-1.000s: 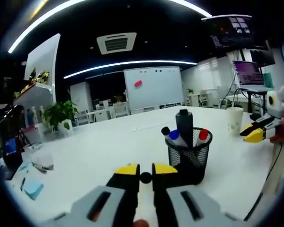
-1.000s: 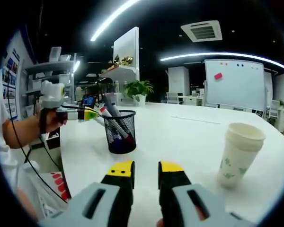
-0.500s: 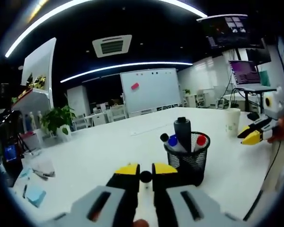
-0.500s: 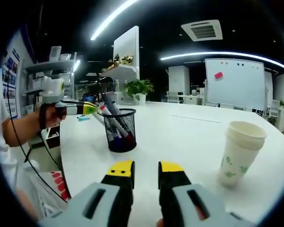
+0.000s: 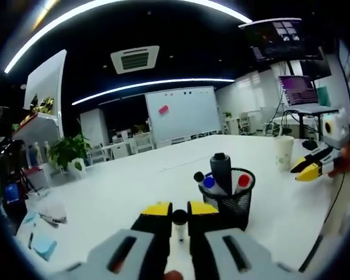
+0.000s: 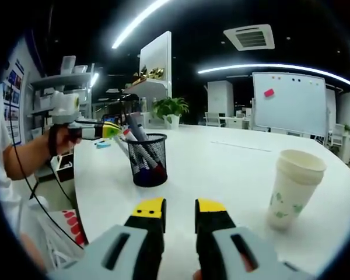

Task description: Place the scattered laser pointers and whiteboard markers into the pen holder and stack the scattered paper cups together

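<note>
While the left gripper [image 5: 179,211] is held low over the white table [image 5: 134,186], its yellow-tipped jaws are closed on a marker [image 5: 179,221], whose dark cap end shows between the tips with a pale barrel below. In the right gripper view the same gripper [image 6: 114,129] is held level by a hand [image 6: 61,143] at the table's far left edge, just left of the holder [image 6: 147,160], with a cable hanging from the forearm; what its jaws hold cannot be made out there.

The right gripper [image 6: 179,210] sits low over the table with its jaws a narrow gap apart and nothing between them. In the left gripper view it [image 5: 308,168] appears at the far right, beside a hand cut off by the edge.

The black mesh holder [image 5: 230,195] stands on the table just beyond the left gripper's tips, a little to the right. In it are a thick dark pointer [image 5: 220,169], markers with blue [image 5: 209,182] and red [image 5: 243,181] caps, and a black-capped one. In the right gripper view their ends lean left out of the holder.

The cups [image 6: 293,189] stand upright right of the right jaws, well apart from the holder; a second rim just under the top one shows they are nested. In the left gripper view the cups [image 5: 283,153] are small and far off.

A whiteboard [image 5: 184,114], a plant [image 5: 67,151] and blue notes [image 5: 44,245] at the table's left edge lie around.
</note>
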A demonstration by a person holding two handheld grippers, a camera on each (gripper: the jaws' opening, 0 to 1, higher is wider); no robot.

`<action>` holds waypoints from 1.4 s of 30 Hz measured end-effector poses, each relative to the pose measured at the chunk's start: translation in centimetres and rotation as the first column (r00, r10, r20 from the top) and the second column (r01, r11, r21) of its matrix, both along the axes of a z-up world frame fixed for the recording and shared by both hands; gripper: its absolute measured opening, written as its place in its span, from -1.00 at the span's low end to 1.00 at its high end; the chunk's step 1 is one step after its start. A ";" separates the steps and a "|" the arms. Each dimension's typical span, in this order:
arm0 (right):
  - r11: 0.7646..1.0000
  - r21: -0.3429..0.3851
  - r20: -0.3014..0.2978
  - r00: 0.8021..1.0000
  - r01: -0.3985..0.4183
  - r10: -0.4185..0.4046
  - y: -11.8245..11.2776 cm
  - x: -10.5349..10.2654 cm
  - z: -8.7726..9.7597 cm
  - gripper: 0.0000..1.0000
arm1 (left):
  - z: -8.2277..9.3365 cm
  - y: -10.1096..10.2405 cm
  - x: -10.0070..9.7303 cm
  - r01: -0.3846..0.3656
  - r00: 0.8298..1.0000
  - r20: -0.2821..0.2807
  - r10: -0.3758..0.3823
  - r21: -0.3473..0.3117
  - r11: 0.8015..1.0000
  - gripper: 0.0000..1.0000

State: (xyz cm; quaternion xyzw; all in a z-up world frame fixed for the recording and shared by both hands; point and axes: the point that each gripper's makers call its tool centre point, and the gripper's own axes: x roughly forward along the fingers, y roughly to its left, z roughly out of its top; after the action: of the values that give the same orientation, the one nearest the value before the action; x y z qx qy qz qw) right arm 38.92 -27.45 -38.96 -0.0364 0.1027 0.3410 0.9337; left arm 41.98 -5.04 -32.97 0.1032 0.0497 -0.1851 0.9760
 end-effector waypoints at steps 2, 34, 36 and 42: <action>1.000 0.001 -0.002 1.000 0.003 -0.003 -0.1 0.0 -0.1 -0.62 | 0.2 -0.1 0.0 0.001 1.000 0.003 -0.001 0.004 1.000 -0.78; 1.000 -0.014 -0.020 1.000 -0.011 0.010 0.0 0.0 -0.7 -0.62 | 3.3 0.2 0.4 0.011 0.999 0.038 -0.011 -0.009 1.000 -0.78; 1.000 -0.015 -0.021 1.000 -0.013 0.013 0.0 0.0 -0.7 -0.62 | 3.7 0.2 0.4 0.008 0.999 0.048 -0.007 -0.003 1.000 -0.78; 1.000 -0.014 -0.022 1.000 -0.020 0.020 0.1 -0.1 -0.8 -0.62 | 4.9 0.1 0.3 0.011 0.998 0.066 -0.011 -0.008 1.000 -0.78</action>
State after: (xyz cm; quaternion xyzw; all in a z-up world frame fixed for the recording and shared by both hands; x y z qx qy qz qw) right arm 38.80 -27.31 -39.71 -0.0403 0.1150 0.3500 0.9288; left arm 42.30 -4.97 -28.09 0.1052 0.0163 -0.1872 0.9765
